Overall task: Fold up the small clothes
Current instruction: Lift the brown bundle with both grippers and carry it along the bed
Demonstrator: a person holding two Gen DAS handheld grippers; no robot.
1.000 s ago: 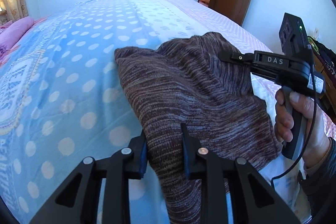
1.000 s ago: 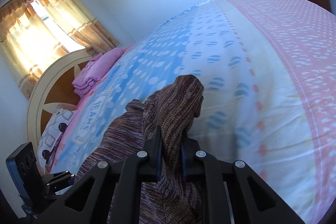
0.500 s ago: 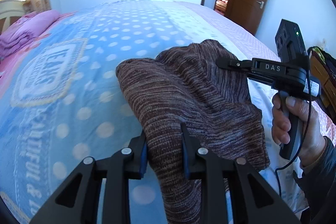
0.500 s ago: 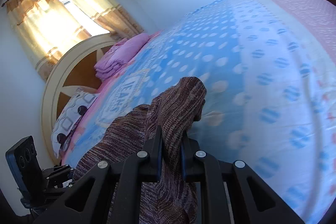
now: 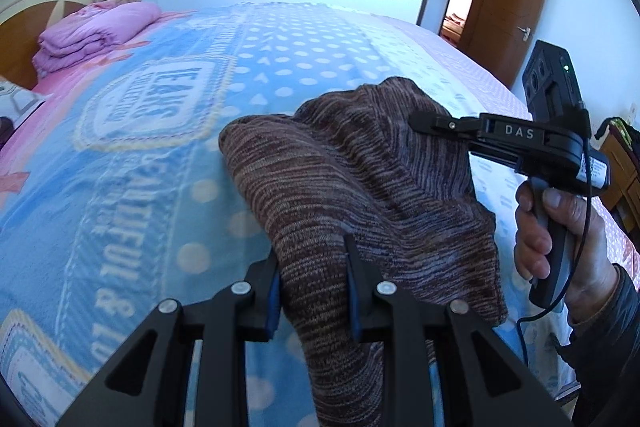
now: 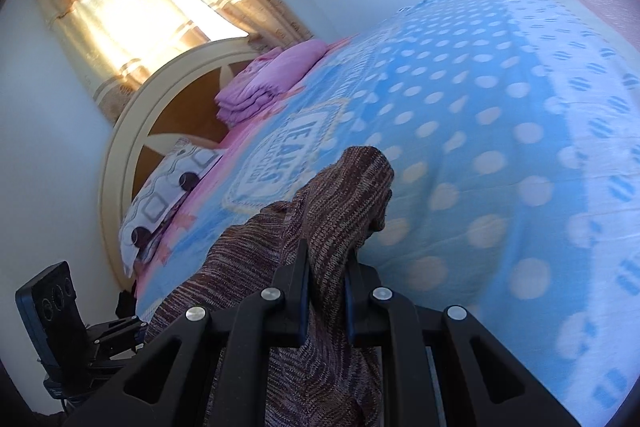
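Note:
A brown striped knit garment (image 5: 360,187) hangs lifted above the blue polka-dot bed (image 5: 160,187), held at two edges. My left gripper (image 5: 314,259) is shut on its near edge. My right gripper (image 6: 326,259) is shut on another edge of the garment (image 6: 340,195), which bunches up above the jaws. The right gripper also shows from the side in the left wrist view (image 5: 424,119), at the garment's right edge. The left gripper's body shows at the lower left of the right wrist view (image 6: 52,311). The garment's lower part is hidden below both grippers.
A folded pink blanket (image 5: 92,35) and a patterned pillow (image 6: 164,195) lie at the head of the bed by the round headboard (image 6: 132,123). A curtained window (image 6: 132,7) is behind. A brown door (image 5: 508,7) stands at the far right.
Both grippers have swung with the garment toward the head of the bed; the headboard, pillow and pink blanket have come into view. Both grips are unchanged.

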